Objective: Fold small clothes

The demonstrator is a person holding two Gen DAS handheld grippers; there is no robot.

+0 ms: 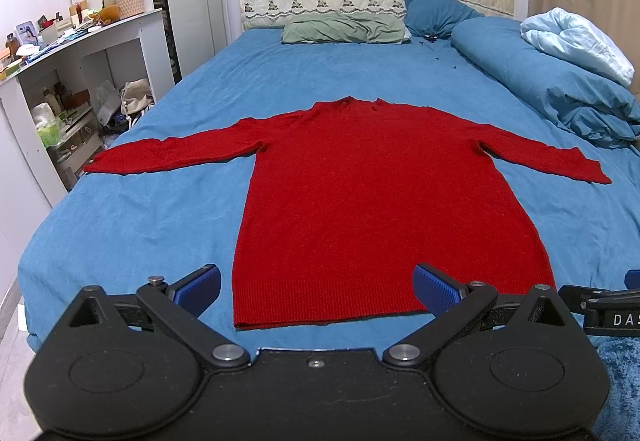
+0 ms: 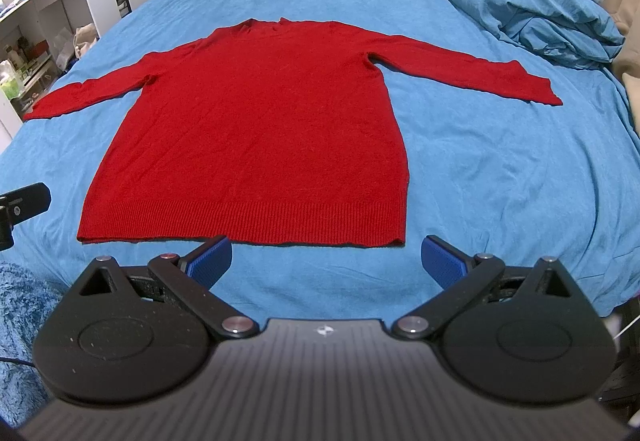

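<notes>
Sweater (image 1: 360, 201) lay flat on the bed (image 1: 160, 209), sleeves spread; left tool (image 1: 316, 289) and right tool (image 2: 326, 261) gaped empty, seemingly near its hem.

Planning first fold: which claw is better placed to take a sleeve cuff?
Hedged: neither clearly. Both claws, left and right, are open at the sweater hem. By side, left suits the left cuff.

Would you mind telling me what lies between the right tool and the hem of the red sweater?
Only bare blue bedsheet, seen in the right wrist view: the open right tool sits just short of the red sweater, whose hem lies flat, untouched.
</notes>
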